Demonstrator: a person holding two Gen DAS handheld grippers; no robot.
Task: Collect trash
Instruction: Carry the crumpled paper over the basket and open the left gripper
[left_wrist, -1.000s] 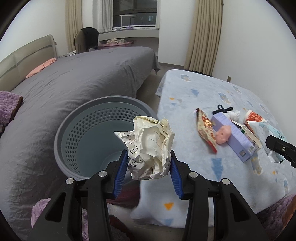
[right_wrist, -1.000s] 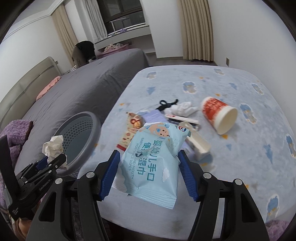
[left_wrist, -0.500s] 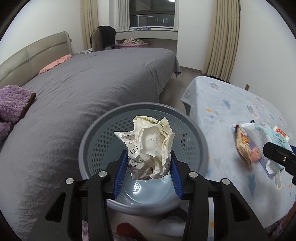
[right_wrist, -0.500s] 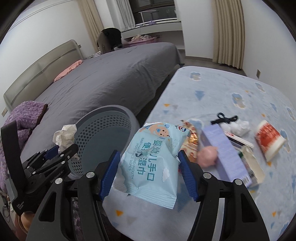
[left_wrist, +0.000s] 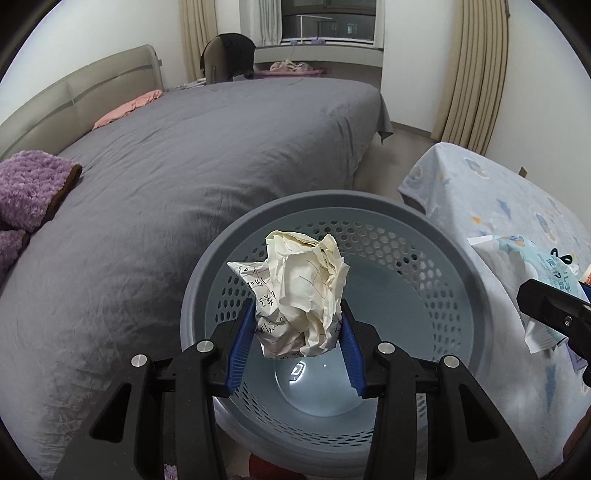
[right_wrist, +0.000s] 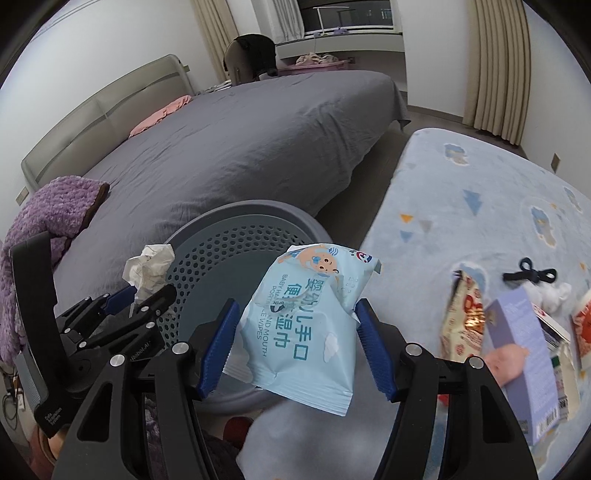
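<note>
My left gripper (left_wrist: 297, 325) is shut on a crumpled ball of paper (left_wrist: 299, 291) with handwriting and holds it above the open grey perforated basket (left_wrist: 436, 229). The basket's inside looks empty. My right gripper (right_wrist: 293, 325) is shut on a light blue baby wipes packet (right_wrist: 306, 325), held at the basket's right rim (right_wrist: 258, 210) by the table edge. The left gripper with the paper ball (right_wrist: 149, 267) shows at the left in the right wrist view.
A big bed with a grey cover (left_wrist: 192, 155) lies behind the basket. A low table with a pale blue patterned cloth (right_wrist: 480, 192) stands to the right, with a snack bag (right_wrist: 463, 314), a purple box (right_wrist: 521, 354), a black hair tie (right_wrist: 530, 275) and more litter.
Both grippers have swung left from the table toward the basket. The paper ball is now over the basket's opening, and the wipes packet has reached the basket's rim.
</note>
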